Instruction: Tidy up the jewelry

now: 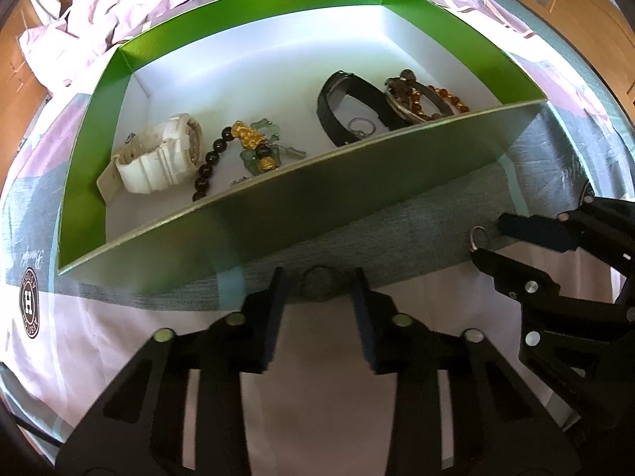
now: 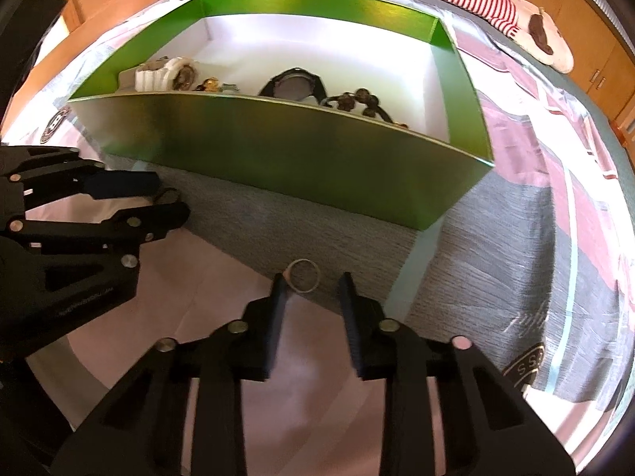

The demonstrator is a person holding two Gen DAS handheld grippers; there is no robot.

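Note:
A green box point(image 1: 301, 198) with a white floor lies on the bed. Inside are a white watch point(image 1: 158, 158), a black-and-gold bead bracelet point(image 1: 242, 146), a black watch point(image 1: 349, 107), a small ring point(image 1: 361, 125) and amber bead bracelets point(image 1: 424, 97). My left gripper point(image 1: 319, 285) is open around a small round dark piece point(image 1: 319, 279) in front of the box. My right gripper point(image 2: 311, 283) is open around a silver ring point(image 2: 303, 275) lying on the sheet; the ring also shows in the left wrist view point(image 1: 478, 238). The box also shows in the right wrist view point(image 2: 285, 150).
The bedsheet point(image 1: 79, 337) is patterned pink, grey and white. A crumpled pink blanket point(image 1: 103, 16) lies behind the box. A red-striped soft toy point(image 2: 496, 4) lies at the far right. Wooden cupboards point(image 2: 595, 59) ring the bed.

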